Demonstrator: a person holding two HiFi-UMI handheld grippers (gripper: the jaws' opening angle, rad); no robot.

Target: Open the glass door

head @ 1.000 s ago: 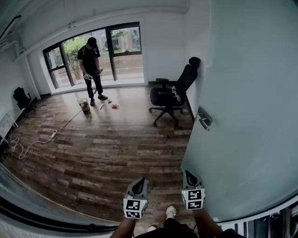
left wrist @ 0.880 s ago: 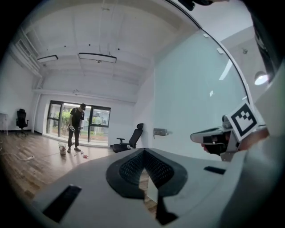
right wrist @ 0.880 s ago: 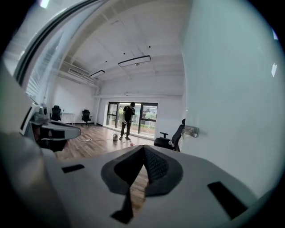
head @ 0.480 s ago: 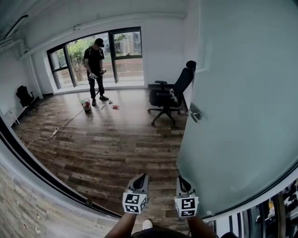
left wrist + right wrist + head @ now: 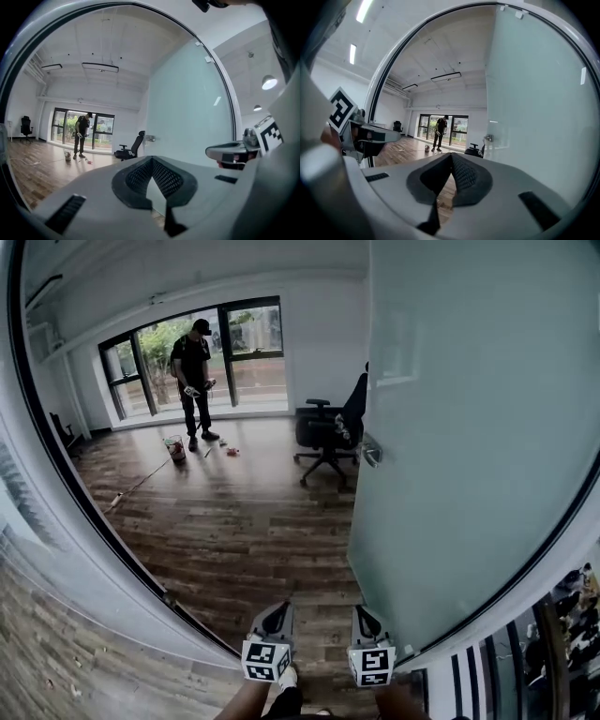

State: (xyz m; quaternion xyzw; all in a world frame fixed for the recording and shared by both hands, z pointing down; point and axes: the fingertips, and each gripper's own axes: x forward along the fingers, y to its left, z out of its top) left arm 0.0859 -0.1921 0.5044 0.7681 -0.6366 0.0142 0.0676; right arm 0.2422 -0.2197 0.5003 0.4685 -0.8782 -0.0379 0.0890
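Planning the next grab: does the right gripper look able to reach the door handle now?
Probably not yet: the handle sits well ahead of the right gripper on the glass door, though nothing blocks the way.

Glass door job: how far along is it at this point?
Done: the glass door stands swung wide into the room, with open passage onto the wooden floor. In hand: nothing; the left gripper and right gripper are shut, empty and away from the handle. Left: seemingly nothing.
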